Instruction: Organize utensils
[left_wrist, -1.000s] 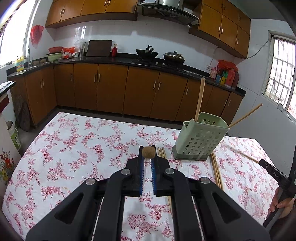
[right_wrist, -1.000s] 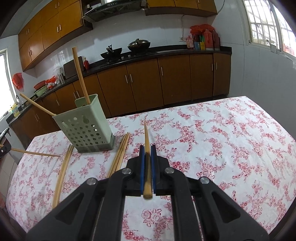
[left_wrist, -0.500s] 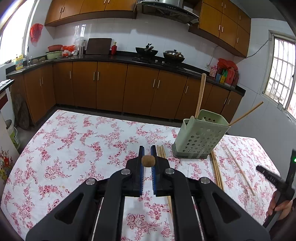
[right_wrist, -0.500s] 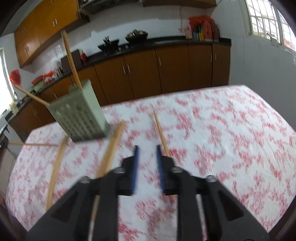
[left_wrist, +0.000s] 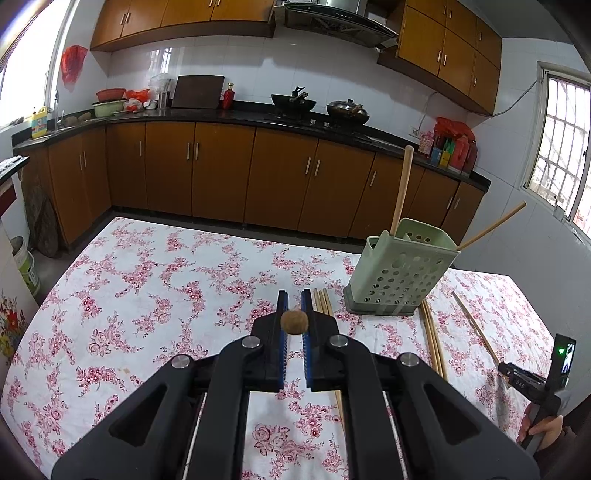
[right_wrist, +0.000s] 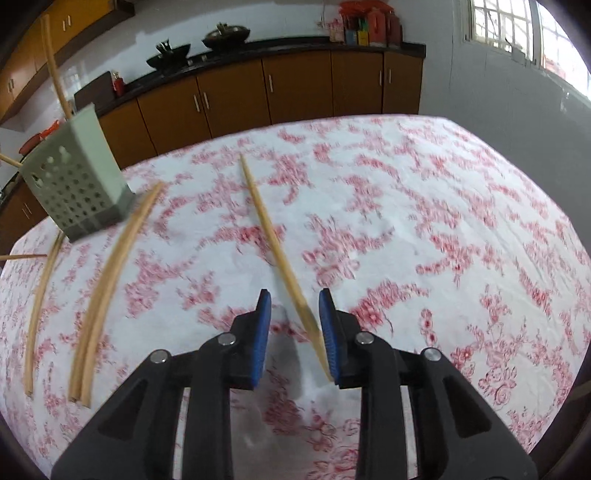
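Two grippers, two different states. Left gripper (left_wrist: 294, 317) has its jaws narrowed onto a round brown tip (left_wrist: 294, 322), seen end-on, so it looks like a utensil handle pointing back at the camera; what the shaft does below the jaws is hidden. Right gripper (right_wrist: 295, 332) has jaws spread wide, nothing clamped. A single chopstick (right_wrist: 275, 254) lies on the floral tablecloth (right_wrist: 424, 221), its near end between the jaws, close against the right pad, its far end running ahead and left of them.

Green perforated holder (left_wrist: 400, 271) sits ahead and right of the left jaws, ahead and far left of the right jaws. It has a thick wooden stick (left_wrist: 402, 188) and one thinner one already in it. More loose chopsticks (right_wrist: 110, 280) lie on the cloth left of the right jaws, next to the holder base.

Risks, judged:
- Chopstick sits off-centre and skewed in the right gap; closing now likely pinches it at an angle, so it pivots or rolls out.
- Right view is motion-blurred, so alignment is hard to trust.
- Left grip is on a rounded end only; it could slip or swing on the way to the holder.
- Holder looks light; a stick jabbing its wall could tip it.
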